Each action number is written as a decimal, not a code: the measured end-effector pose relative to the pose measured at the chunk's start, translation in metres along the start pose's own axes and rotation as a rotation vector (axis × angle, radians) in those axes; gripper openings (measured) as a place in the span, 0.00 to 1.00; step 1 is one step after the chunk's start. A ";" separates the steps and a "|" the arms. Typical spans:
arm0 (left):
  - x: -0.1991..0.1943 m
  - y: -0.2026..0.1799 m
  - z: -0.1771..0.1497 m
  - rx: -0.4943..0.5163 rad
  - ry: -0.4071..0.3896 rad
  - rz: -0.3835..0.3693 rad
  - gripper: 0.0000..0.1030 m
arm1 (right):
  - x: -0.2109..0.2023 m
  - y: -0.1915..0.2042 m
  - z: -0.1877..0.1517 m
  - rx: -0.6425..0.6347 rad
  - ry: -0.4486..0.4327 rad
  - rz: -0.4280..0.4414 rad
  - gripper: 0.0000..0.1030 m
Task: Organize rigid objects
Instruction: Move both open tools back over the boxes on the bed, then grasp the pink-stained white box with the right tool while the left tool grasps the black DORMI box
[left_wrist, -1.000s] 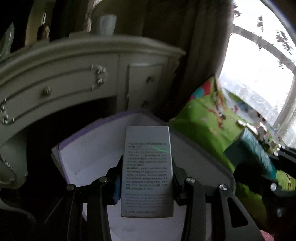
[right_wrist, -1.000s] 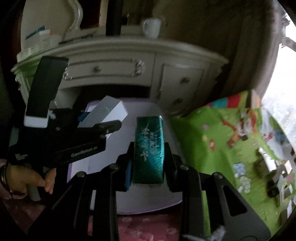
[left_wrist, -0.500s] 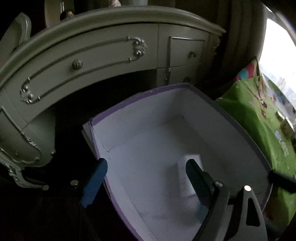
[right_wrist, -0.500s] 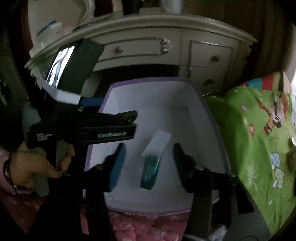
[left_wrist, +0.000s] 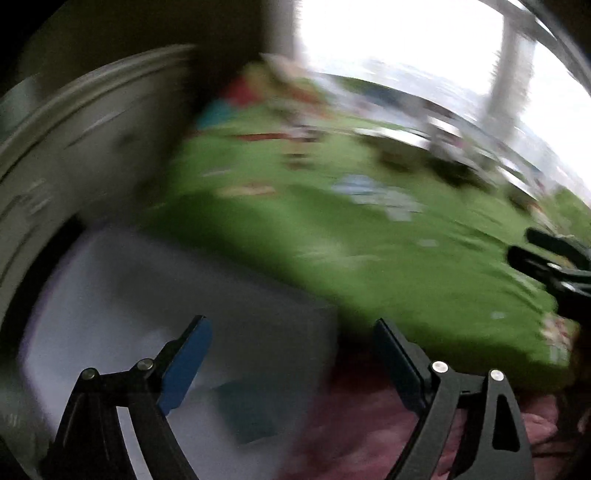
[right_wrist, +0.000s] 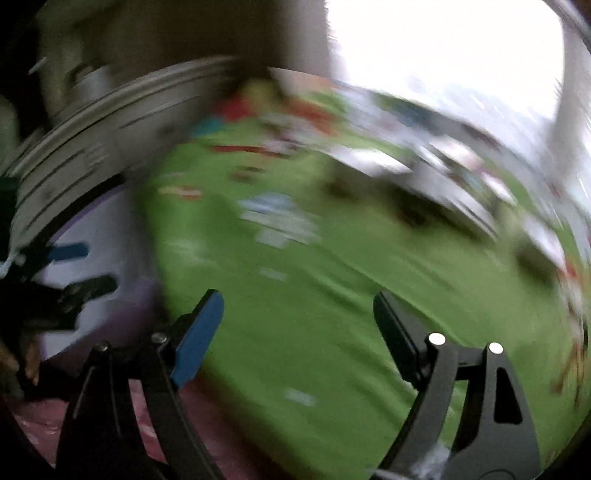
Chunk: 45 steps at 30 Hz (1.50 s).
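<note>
Both views are heavily motion-blurred. My left gripper (left_wrist: 291, 328) is open and empty, over the right edge of the white, purple-rimmed box (left_wrist: 110, 280). A teal packet (left_wrist: 247, 410) lies blurred inside the box. My right gripper (right_wrist: 297, 302) is open and empty above the green play mat (right_wrist: 332, 314). The box shows at the left of the right wrist view (right_wrist: 96, 221), with the left gripper (right_wrist: 79, 269) over it. The right gripper shows at the right edge of the left wrist view (left_wrist: 554, 254).
A cream dresser (left_wrist: 55, 140) stands behind the box. Blurred small objects (right_wrist: 443, 173) lie on the far part of the green mat (left_wrist: 369, 240) under a bright window (left_wrist: 424, 44). A pink patterned cover (left_wrist: 369, 424) lies in front.
Both grippers let go of their items, the white box and the teal packet, into the purple-rimmed box. Both have since swung quickly right toward the green mat, open and empty.
</note>
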<state>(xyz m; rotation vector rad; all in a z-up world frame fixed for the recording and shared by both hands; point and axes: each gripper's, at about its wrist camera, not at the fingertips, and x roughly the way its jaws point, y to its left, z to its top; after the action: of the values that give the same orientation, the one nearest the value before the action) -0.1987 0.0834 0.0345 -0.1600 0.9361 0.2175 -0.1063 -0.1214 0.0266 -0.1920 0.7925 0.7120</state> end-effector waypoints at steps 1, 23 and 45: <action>0.006 -0.017 0.008 0.027 0.004 -0.044 0.87 | 0.001 -0.020 -0.001 0.054 0.018 -0.029 0.83; 0.111 -0.176 0.084 0.220 -0.005 -0.124 1.00 | 0.088 -0.309 0.078 -0.046 0.133 -0.050 1.00; 0.173 -0.211 0.170 0.126 0.046 -0.152 0.99 | 0.009 -0.209 -0.018 0.100 0.079 -0.200 0.73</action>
<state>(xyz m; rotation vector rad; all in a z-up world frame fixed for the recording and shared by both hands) 0.0867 -0.0614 0.0020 -0.1194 0.9758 0.0137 0.0233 -0.2822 -0.0134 -0.2068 0.8685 0.4771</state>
